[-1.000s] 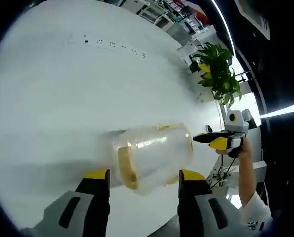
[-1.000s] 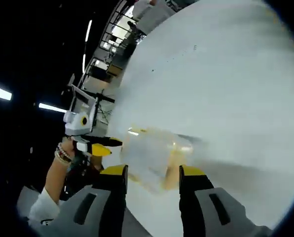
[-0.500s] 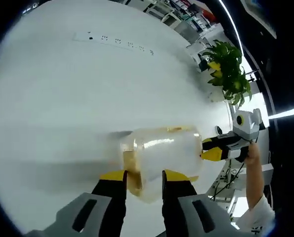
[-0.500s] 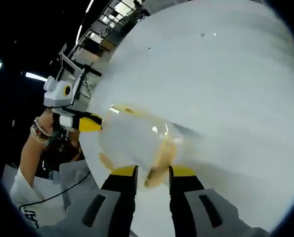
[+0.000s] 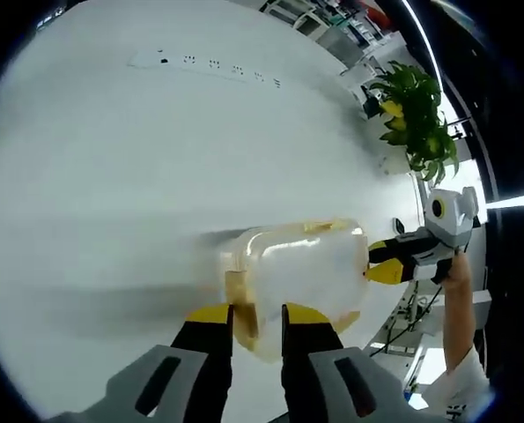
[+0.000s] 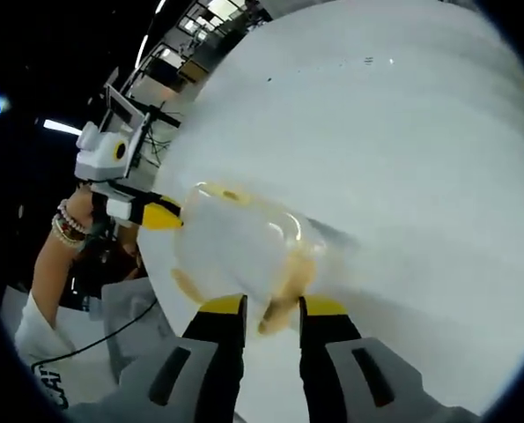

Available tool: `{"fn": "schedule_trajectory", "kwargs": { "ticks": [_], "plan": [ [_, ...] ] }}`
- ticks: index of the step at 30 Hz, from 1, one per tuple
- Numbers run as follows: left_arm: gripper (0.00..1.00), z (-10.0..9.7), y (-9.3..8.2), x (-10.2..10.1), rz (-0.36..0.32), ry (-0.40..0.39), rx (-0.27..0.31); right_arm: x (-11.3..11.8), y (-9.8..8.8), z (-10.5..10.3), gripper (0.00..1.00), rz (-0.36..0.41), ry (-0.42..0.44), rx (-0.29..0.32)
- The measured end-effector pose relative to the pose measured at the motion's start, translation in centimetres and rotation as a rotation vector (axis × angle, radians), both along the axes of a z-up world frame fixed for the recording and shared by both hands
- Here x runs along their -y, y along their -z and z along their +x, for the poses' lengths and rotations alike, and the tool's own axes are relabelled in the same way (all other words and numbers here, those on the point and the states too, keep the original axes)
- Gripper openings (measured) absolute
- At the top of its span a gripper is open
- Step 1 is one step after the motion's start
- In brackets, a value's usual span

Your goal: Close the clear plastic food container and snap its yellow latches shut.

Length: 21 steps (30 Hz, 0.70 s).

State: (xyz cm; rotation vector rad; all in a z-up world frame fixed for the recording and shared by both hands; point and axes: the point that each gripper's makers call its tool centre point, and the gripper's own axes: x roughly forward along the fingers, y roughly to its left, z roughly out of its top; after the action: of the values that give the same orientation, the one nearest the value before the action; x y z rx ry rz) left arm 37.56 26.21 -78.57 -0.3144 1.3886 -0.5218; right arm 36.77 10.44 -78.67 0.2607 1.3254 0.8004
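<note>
The clear plastic container lies on the white table, near its edge. My left gripper has its jaws drawn close on the yellow latch at the container's near end. At the far end my right gripper touches the container. In the right gripper view the container is seen from the other end. There my right gripper is shut on the yellow latch of that end. My left gripper meets the far end.
A green potted plant stands past the table's far side. A white power strip lies on the table at the back. A person's hand holds the right gripper, and a wrist with bracelets holds the left one.
Both grippers have gone from wide open to nearly shut on the latches at the container's two ends. Each has moved in closer to the container.
</note>
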Motion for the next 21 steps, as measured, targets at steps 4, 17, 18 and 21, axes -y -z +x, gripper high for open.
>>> {"fn": "schedule_trajectory", "kwargs": {
  "ticks": [4, 17, 18, 21],
  "plan": [
    [0.13, 0.0, 0.0, 0.1, -0.004, 0.008, 0.005, 0.0, 0.0, 0.0, 0.19, -0.010, 0.000, 0.003],
    [0.11, 0.1, 0.1, 0.1, -0.014, -0.019, -0.015, -0.2, 0.0, 0.1, 0.19, -0.014, 0.004, 0.002],
    [0.11, 0.1, 0.1, 0.1, -0.014, -0.018, -0.014, -0.2, 0.0, 0.1, 0.19, -0.015, 0.004, -0.001],
    [0.10, 0.1, 0.1, 0.0, -0.016, -0.025, -0.018, -0.5, -0.8, -1.3, 0.17, -0.017, 0.030, -0.098]
  ]
}}
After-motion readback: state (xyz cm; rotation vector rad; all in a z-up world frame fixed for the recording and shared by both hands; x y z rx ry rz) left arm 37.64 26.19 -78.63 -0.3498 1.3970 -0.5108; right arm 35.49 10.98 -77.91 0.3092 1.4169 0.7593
